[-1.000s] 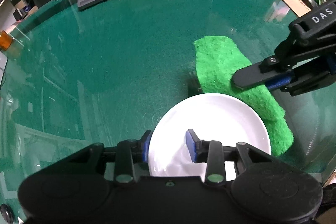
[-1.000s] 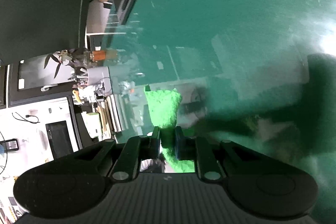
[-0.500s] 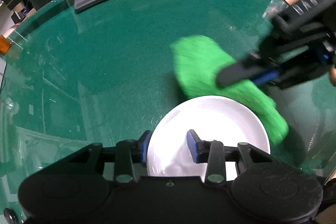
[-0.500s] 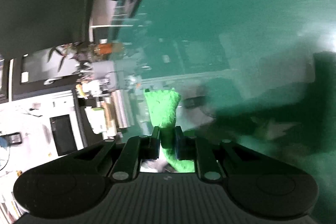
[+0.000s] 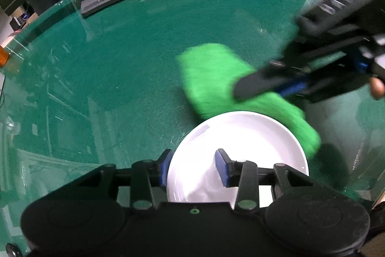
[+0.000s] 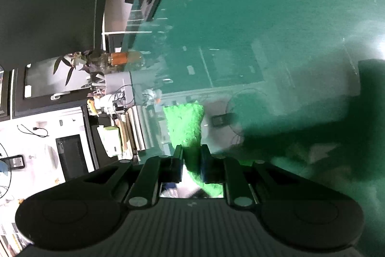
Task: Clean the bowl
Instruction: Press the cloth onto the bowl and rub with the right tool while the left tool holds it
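White bowl (image 5: 237,151) sits at 6 o'clock in the left wrist view, on the green glass table (image 5: 120,78), right at the near edge. Left gripper (image 5: 193,166) straddles the bowl's near-left rim: one blue pad outside the wall, other pad inside. Jaws stand fairly wide and I can't tell if they actually pinch the rim, or just bracket it. Prob reason for that hold: keeps the bowl from sliding or spinning when the cloth pushes on it.

Right gripper (image 6: 191,164) has jaws closed on the green cloth (image 6: 186,123), pinched mid-length so a free flap sticks out fwd past the fingertips; that flap is the wiping surface. In the left wrist view the cloth (image 5: 216,78) is at 1 o'clock from the bowl, blurred, its trailing end draped over the bowl's far-right rim. It reads as above or just touching the rim, not yet down in the basin. Bowl interior looks plain white, no obvious dirt visible.

Judgement: wipe is only starting. Next needs the flap lowered into the basin w/ the other gripper bracing. Risk: bowl near the table edge, a hard push toward 6 o'clock could shove it off
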`<control>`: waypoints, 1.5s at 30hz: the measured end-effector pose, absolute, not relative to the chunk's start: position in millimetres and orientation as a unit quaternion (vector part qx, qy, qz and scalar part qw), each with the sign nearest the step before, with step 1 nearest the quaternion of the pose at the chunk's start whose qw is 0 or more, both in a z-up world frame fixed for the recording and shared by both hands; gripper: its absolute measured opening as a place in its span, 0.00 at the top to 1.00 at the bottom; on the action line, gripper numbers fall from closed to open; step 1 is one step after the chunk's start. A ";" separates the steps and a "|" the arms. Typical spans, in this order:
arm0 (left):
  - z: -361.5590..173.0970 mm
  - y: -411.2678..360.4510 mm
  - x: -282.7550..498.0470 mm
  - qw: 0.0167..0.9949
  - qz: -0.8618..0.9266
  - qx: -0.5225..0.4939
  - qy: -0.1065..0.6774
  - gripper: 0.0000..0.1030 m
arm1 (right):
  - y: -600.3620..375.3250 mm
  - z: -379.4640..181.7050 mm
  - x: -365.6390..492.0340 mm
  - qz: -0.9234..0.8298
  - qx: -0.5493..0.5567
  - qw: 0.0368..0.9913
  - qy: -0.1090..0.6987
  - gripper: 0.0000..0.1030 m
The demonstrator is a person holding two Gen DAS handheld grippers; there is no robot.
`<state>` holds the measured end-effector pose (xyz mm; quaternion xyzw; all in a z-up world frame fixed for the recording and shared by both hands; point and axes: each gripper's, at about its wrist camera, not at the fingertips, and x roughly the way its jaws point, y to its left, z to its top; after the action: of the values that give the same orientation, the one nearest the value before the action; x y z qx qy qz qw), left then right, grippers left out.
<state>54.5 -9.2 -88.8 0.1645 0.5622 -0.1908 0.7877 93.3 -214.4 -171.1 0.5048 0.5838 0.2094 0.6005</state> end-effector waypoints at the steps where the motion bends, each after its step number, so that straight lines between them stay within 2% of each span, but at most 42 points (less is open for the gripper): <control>1: -88.4 -9.6 54.9 0.788 -0.191 0.165 0.562 0.62 | -216.5 -171.4 90.6 0.209 0.505 0.599 0.586 0.85; 11: -82.8 -9.0 55.8 0.791 -0.170 0.170 0.563 0.60 | -172.4 -169.3 120.3 0.256 0.500 0.596 0.574 0.85; 13: -80.7 -4.7 52.9 0.792 -0.152 0.169 0.566 0.54 | -165.4 -166.8 128.9 0.264 0.487 0.601 0.576 0.85; 15: -78.0 1.4 48.8 0.792 -0.146 0.156 0.573 0.40 | -164.5 -165.8 134.9 0.270 0.485 0.601 0.575 0.85; 17: -77.3 7.5 42.8 0.790 -0.138 0.144 0.580 0.37 | -163.2 -165.2 138.4 0.276 0.478 0.600 0.579 0.85; 19: -78.4 10.5 38.3 0.788 -0.132 0.140 0.585 0.40 | -162.7 -164.7 139.5 0.281 0.472 0.600 0.582 0.85; 21: -81.3 11.7 34.2 0.783 -0.129 0.129 0.595 0.60 | -160.8 -164.4 140.3 0.286 0.464 0.599 0.586 0.85; 23: -78.8 11.2 31.2 0.785 -0.127 0.125 0.593 0.74 | -159.9 -164.3 140.2 0.290 0.459 0.599 0.589 0.85; 29: -73.9 16.0 36.2 0.792 -0.115 0.113 0.589 0.77 | -177.2 -162.5 121.5 0.290 0.460 0.596 0.591 0.85; 39: -68.3 0.7 50.1 0.786 -0.171 0.173 0.569 0.71 | -223.1 -177.6 46.5 0.211 0.545 0.583 0.565 0.85; 45: -68.9 -3.3 42.3 0.784 -0.189 0.192 0.559 0.71 | -209.6 -185.3 59.4 0.188 0.554 0.593 0.553 0.84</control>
<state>42.3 -3.3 -68.9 0.1919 0.5592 -0.1891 0.7841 59.4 -209.6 -185.3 0.5542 0.5533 0.1880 0.5928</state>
